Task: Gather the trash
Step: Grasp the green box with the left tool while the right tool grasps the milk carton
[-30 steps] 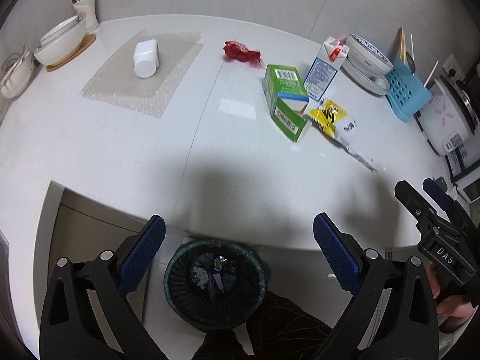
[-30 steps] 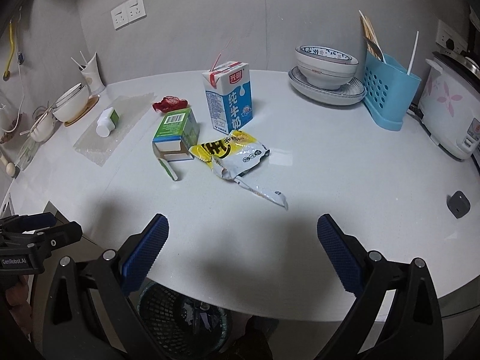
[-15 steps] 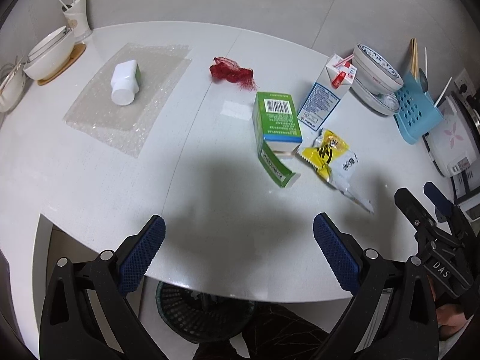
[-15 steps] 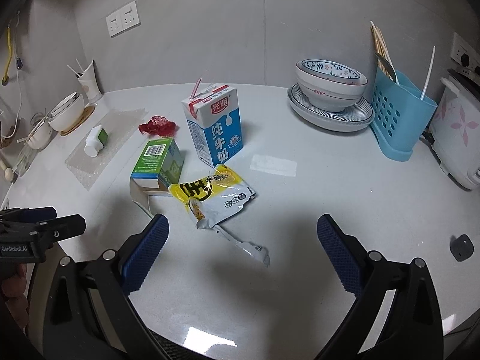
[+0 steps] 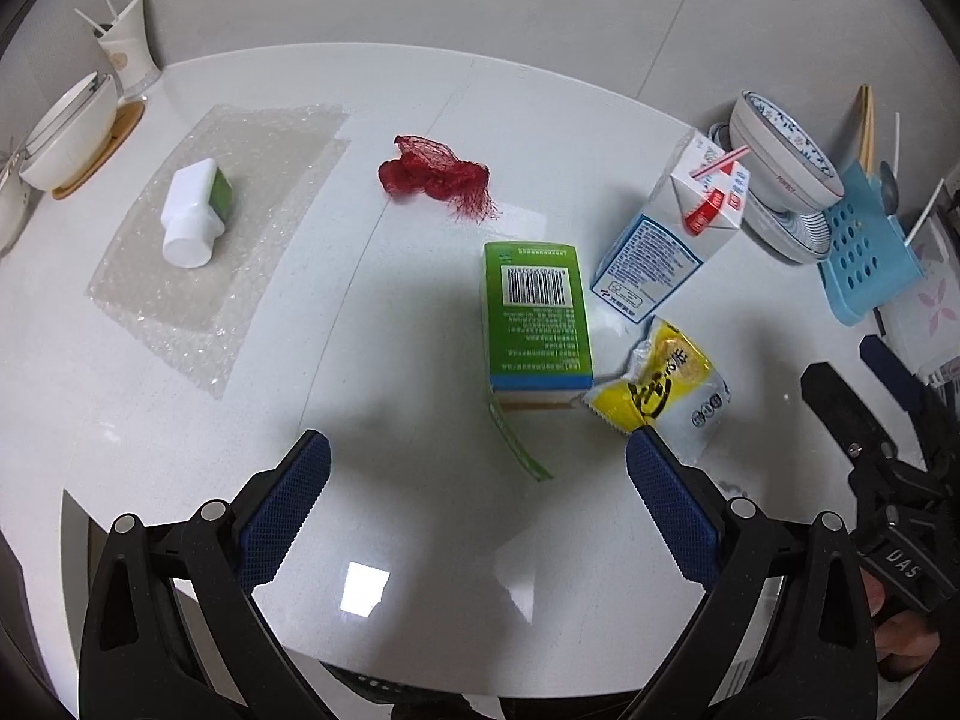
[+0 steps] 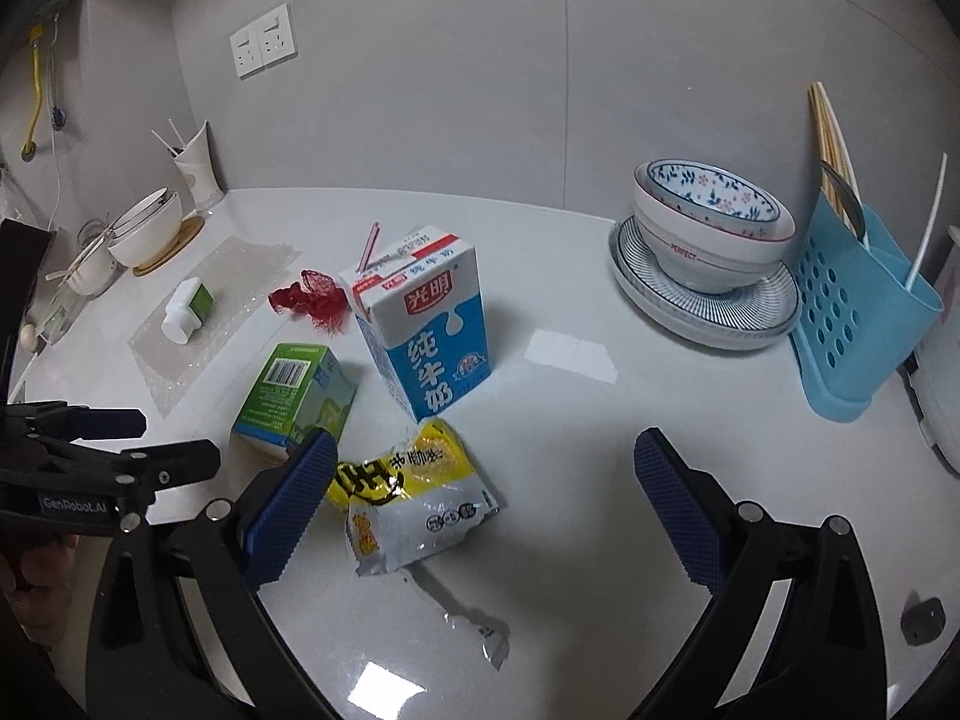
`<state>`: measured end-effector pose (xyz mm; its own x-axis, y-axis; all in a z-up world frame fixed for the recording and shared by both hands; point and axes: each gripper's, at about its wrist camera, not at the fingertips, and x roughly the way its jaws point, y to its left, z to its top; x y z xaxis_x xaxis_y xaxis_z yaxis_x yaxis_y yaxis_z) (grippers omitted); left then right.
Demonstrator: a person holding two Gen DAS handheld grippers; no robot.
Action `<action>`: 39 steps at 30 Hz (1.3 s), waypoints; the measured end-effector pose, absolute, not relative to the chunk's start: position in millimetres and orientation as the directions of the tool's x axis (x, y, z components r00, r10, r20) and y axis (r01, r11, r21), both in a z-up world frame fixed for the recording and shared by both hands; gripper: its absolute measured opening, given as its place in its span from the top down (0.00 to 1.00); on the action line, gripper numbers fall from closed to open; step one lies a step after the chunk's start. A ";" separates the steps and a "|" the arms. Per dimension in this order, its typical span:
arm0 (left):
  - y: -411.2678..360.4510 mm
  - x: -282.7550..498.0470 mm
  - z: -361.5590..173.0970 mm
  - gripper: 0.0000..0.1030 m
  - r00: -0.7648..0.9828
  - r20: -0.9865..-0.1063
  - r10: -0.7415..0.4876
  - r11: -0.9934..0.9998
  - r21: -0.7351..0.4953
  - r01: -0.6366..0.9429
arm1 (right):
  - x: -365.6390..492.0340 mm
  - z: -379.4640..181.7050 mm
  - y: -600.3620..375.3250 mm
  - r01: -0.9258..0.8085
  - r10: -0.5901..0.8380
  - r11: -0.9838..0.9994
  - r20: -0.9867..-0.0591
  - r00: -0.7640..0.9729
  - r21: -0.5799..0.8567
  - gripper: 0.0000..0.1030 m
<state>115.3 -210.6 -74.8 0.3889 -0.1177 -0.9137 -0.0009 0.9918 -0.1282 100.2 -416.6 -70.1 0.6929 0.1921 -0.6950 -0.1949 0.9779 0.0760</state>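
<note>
I am holding my left tongs (image 5: 477, 462) and right tongs (image 6: 480, 462) apart, gripping nothing. The green box (image 5: 534, 315) is lying flat on the tabletop (image 5: 372, 396), its long axis and opened end pointing toward my left tongs.

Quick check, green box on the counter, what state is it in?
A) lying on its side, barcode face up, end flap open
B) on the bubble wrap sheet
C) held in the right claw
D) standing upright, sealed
A: the green box lies flat on the counter with its barcode facing up and a flap hanging open at the near end, beside the yellow wrapper; neither claw touches it.
</note>
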 end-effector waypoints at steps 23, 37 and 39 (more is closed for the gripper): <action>-224.3 185.7 -122.5 0.13 0.283 -0.959 -0.038 0.998 -0.049 -0.030 | 185.7 -76.8 -381.9 -0.421 0.342 0.905 -0.686 0.642 0.057 0.08; -208.6 197.3 -128.9 0.56 0.298 -0.954 -0.025 0.999 -0.033 -0.020 | 194.6 -80.7 -370.2 -0.429 0.371 0.898 -0.687 0.625 0.094 0.31; -204.4 194.9 -126.4 0.56 0.304 -0.952 -0.035 0.999 -0.045 -0.027 | 192.5 -78.7 -370.7 -0.425 0.369 0.900 -0.685 0.628 0.095 0.31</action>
